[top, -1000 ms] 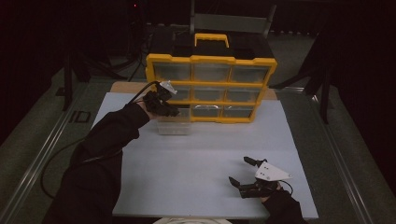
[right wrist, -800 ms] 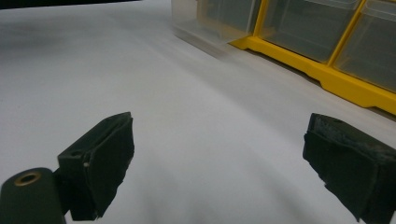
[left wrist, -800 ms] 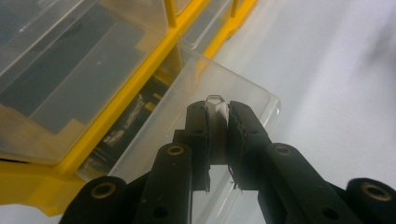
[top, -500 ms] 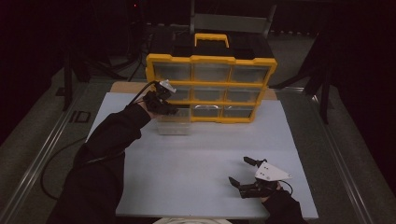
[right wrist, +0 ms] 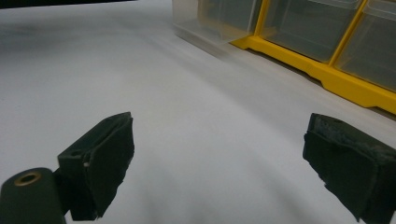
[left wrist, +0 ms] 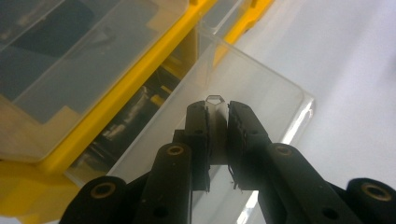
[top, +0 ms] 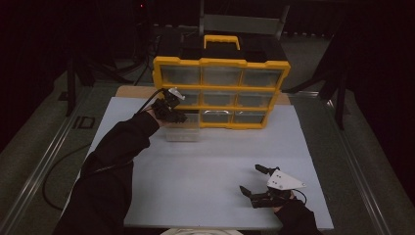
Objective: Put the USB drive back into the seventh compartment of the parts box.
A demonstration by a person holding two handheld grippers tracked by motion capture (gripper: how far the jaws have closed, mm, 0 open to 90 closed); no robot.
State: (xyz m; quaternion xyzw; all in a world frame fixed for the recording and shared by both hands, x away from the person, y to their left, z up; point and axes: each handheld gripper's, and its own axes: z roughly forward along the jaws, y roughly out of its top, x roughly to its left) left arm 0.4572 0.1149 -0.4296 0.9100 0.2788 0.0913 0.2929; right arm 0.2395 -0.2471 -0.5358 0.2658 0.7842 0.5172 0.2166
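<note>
Drawer (left wrist: 243,98) front tab pinched by left gripper (left wrist: 217,116), half out.

- Clear plastic drawer (top: 183,129): pulled partway out of the bottom-left slot of the yellow organiser (top: 221,93), level, resting on the white table.
- Front tab (left wrist: 215,103): clamped between the left gripper's (left wrist: 216,122) jaws.

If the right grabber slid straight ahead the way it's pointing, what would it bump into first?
Probably the yellow drawer cabinet. The right gripper is open with bare white table ahead of it, then the cabinet's bottom edge. The pulled-out clear drawer lies left of that line, though depth is hard to judge.
</note>
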